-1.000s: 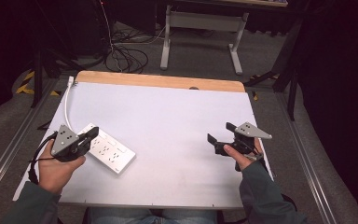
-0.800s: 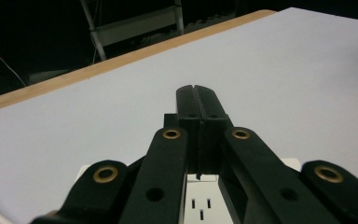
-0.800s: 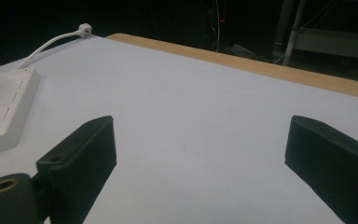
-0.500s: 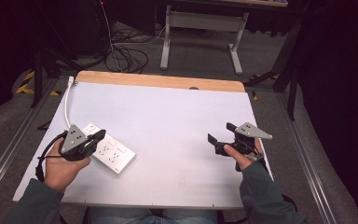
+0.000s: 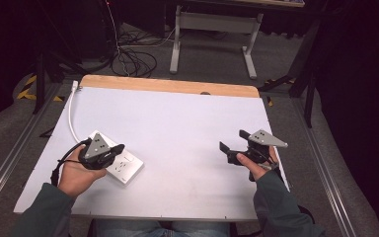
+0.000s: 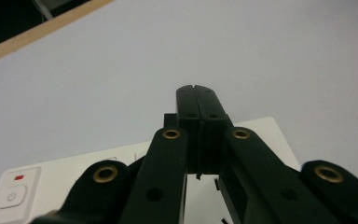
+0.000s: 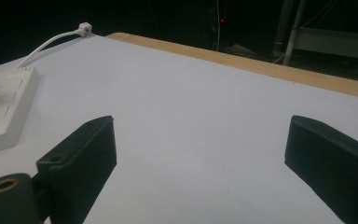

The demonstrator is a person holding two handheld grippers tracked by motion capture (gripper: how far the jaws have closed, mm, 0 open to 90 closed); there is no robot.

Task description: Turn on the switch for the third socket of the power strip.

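Where left gripper (image 6: 199,100) hovers, power strip (image 6: 51,184) shows power symbol.

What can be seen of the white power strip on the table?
The power strip is a flat white block, plastic by its look, lying face up on the white table, left of centre and turned at an angle. Several sockets show on its top. In the left gripper view one end has a power button with a small red mark above it. A white cord runs from it to the table's far left corner. The shut left gripper is over it; whether they touch is unclear.
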